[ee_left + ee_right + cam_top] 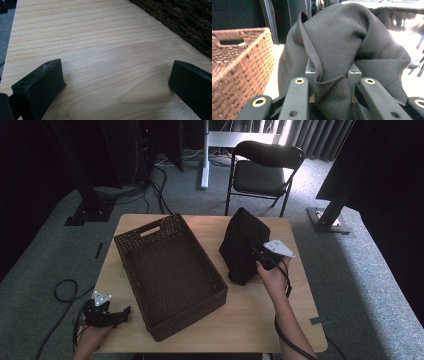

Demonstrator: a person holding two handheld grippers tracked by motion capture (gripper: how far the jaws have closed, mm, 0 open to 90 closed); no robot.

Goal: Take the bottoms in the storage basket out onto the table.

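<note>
My right gripper reaches forward at the end of my outstretched forearm, jaws clamped tight on a fold of cloth. My left gripper rests low near me, jaws spread wide and holding nothing.

Nothing readable is showing: no lettering, label, brand or number on the dark brown woven wicker basket or the black cloth bag, as far as these dim views allow.
</note>
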